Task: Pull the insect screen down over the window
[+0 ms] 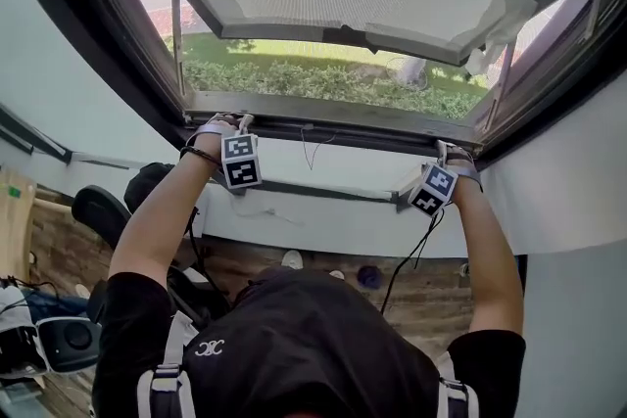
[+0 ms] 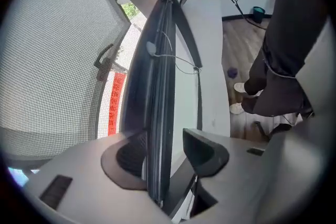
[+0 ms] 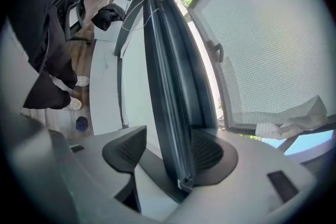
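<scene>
Reaching up in the head view, left gripper (image 1: 237,125) and right gripper (image 1: 446,153) meet the screen bar (image 1: 362,136), which sits low by the sill. Left gripper view, then right: jaws spread, bar between them, one pad standing clear. The pull looks about done; next, ease both grippers off the bar.

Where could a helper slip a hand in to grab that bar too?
The middle of the bar is free, between the left gripper and right gripper; only a thin cord hangs there. The open gap above it, under the tilted sash, is also clear. Both ends are crowded: each gripper straddles the bar there.
</scene>
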